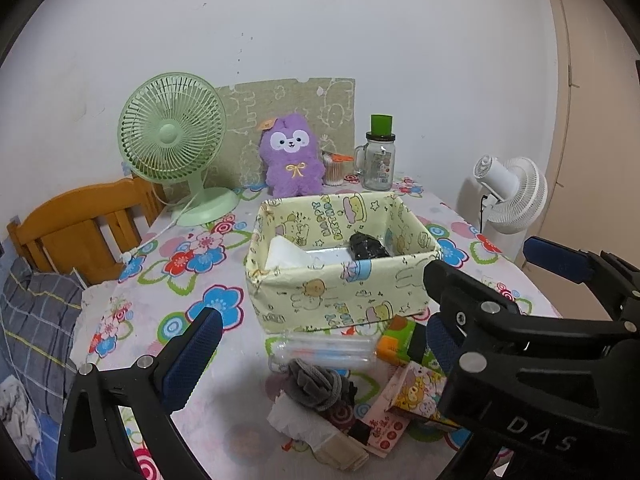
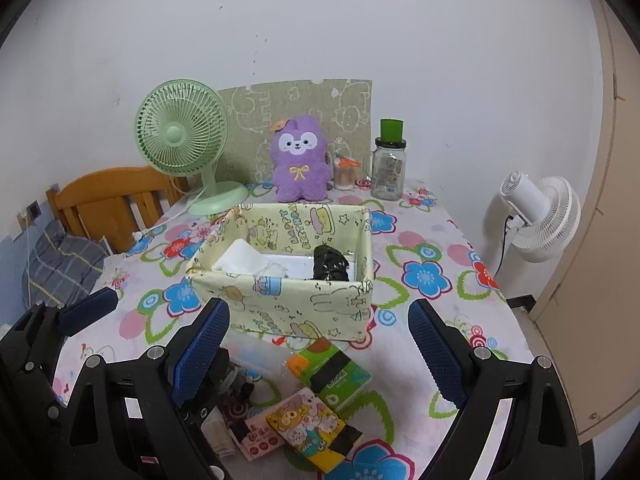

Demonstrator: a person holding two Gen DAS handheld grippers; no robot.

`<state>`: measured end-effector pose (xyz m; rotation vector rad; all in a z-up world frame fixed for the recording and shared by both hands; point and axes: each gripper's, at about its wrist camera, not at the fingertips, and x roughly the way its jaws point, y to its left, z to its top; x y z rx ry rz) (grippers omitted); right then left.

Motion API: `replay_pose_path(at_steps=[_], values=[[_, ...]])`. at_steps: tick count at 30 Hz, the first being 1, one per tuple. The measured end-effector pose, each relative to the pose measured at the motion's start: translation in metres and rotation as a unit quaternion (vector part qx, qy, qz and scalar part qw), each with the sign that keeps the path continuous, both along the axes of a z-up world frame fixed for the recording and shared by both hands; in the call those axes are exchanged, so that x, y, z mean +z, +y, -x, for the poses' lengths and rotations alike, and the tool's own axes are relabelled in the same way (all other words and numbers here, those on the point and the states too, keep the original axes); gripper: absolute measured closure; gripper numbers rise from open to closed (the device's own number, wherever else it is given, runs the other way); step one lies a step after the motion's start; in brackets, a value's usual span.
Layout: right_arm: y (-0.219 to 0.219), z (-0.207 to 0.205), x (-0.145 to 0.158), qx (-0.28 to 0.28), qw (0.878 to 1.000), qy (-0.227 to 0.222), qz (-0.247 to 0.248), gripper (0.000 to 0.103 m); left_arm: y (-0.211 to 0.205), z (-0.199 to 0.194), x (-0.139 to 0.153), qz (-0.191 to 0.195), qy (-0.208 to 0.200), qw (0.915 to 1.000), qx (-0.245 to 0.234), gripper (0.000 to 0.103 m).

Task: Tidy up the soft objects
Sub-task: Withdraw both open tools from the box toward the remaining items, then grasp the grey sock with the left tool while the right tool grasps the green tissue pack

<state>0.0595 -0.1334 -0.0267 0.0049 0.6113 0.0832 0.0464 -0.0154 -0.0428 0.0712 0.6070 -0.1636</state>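
A pale yellow fabric box (image 1: 340, 300) (image 2: 280, 304) stands mid-table and holds a white cloth (image 1: 286, 254) (image 2: 248, 260) and a black bundle (image 1: 366, 246) (image 2: 330, 264). In front of it lie a grey sock bundle (image 1: 316, 384), a clear plastic tube case (image 1: 328, 350), crumpled white tissue (image 1: 300, 420), a green tissue pack (image 2: 330, 376) and a cartoon tissue pack (image 2: 306, 428). My left gripper (image 1: 320, 340) is open over this pile and empty. My right gripper (image 2: 320, 350) is open above the packs and empty; it also shows in the left wrist view (image 1: 492, 264).
A purple plush toy (image 1: 292, 156) (image 2: 300, 160), a green desk fan (image 1: 176, 144), a glass jar with a green lid (image 1: 378, 160) and a cotton swab pot (image 1: 334, 168) stand at the back. A wooden chair (image 1: 80, 232) is left, a white fan (image 2: 540, 216) right.
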Motion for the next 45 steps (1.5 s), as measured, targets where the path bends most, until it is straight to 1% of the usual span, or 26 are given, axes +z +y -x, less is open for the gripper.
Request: replay_pose_path(at_steps=[6, 15, 23, 32, 39, 45], values=[[0.000, 0.006, -0.006, 0.002, 1.000, 0.005, -0.004, 0.010, 0.002, 0.008, -0.007, 0.004, 0.001, 1.0000, 0.004, 0.000], [0.001, 0.010, -0.016, 0.001, 1.000, 0.005, -0.001, 0.010, 0.009, 0.008, -0.022, 0.007, 0.021, 0.9997, 0.014, 0.000], [0.002, 0.007, -0.030, 0.007, 1.000, 0.014, -0.010, 0.010, 0.015, 0.002, -0.039, 0.010, 0.043, 0.9988, 0.019, 0.000], [0.009, -0.004, -0.048, 0.022, 0.999, 0.041, 0.001, 0.010, 0.020, -0.008, -0.056, 0.009, 0.068, 0.9974, 0.023, 0.000], [0.010, -0.020, -0.062, 0.020, 0.998, 0.067, 0.005, 0.010, 0.023, -0.021, -0.067, 0.012, 0.087, 0.9958, 0.026, 0.000], [0.008, -0.032, -0.073, 0.015, 0.996, 0.084, 0.008, 0.010, 0.020, -0.031, -0.075, 0.011, 0.099, 0.9948, 0.019, 0.000]])
